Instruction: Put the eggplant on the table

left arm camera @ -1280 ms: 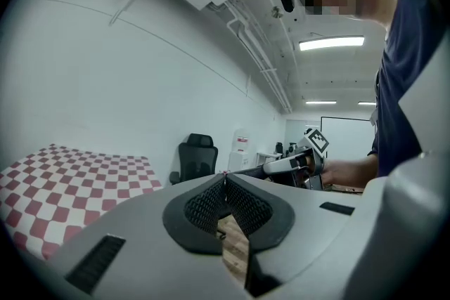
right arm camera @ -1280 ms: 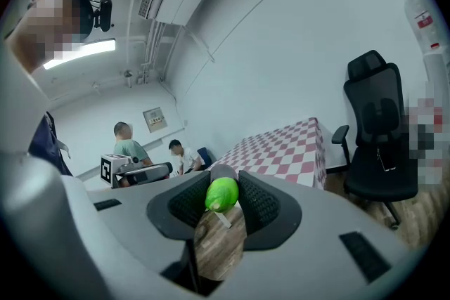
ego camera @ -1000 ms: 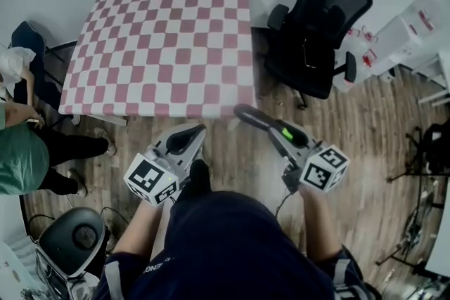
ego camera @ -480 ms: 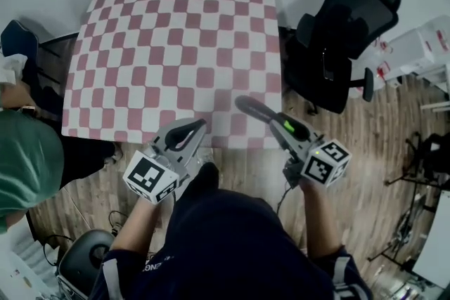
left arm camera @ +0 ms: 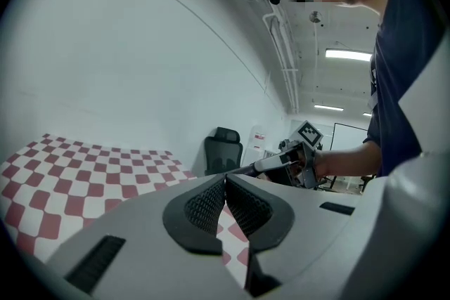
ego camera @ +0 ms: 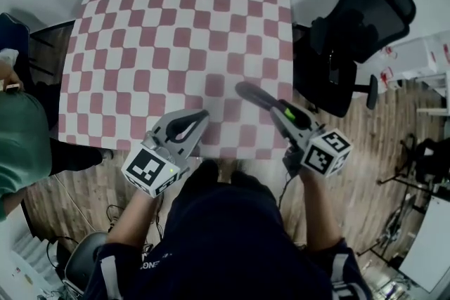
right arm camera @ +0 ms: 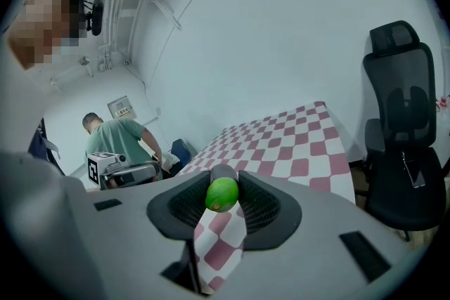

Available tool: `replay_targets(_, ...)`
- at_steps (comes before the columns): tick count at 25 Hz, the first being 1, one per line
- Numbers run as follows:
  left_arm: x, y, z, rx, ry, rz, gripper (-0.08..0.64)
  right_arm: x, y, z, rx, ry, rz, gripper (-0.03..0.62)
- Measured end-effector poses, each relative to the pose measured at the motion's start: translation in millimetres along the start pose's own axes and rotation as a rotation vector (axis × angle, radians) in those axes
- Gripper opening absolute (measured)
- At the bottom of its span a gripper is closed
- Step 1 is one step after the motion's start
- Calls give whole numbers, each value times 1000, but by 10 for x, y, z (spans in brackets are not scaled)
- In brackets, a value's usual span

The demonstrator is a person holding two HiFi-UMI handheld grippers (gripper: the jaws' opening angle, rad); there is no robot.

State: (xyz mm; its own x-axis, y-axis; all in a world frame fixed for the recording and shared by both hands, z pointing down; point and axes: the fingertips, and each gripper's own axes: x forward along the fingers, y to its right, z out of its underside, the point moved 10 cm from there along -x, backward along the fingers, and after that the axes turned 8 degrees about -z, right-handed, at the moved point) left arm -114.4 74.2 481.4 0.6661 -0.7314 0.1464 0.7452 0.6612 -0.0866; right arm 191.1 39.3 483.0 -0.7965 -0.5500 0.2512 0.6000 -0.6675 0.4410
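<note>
Pinching the eggplant between its pads, the right gripper is held out almost level over the near right part of the checkered table. Eggplant lies along the jaws, slim dark body pointing ahead and left, bright green stem end back toward the hand. Left gripper sits alongside, fingers pressed together on nothing

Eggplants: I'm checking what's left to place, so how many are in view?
1. The eggplant is clamped in the right gripper, over the near right part of the checkered table. None lies on it; more could be out of frame.
</note>
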Motion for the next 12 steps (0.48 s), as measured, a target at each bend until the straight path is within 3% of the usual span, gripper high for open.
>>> replay_targets(2,-18,-228,167,11,55,-25,31,325,93,-36,-65,7,-12,133)
replay_targets(3,-7,-414,80,-14,30,-26,31,522,122,-168,-41,-14,-7,133)
replay_targets(6,287,-1117,-648,-144,-130,-23,31,1167,382,-971,120,-125,28,133)
replay_targets(8,630,-1531,-1019,-181,-169,-44,31,1591,764,-1468,154,-148,36,133)
replay_targets(12,846,-1648,-1014,-213,-191,-106,31,2053,1302,-1570,154,-154,14,133)
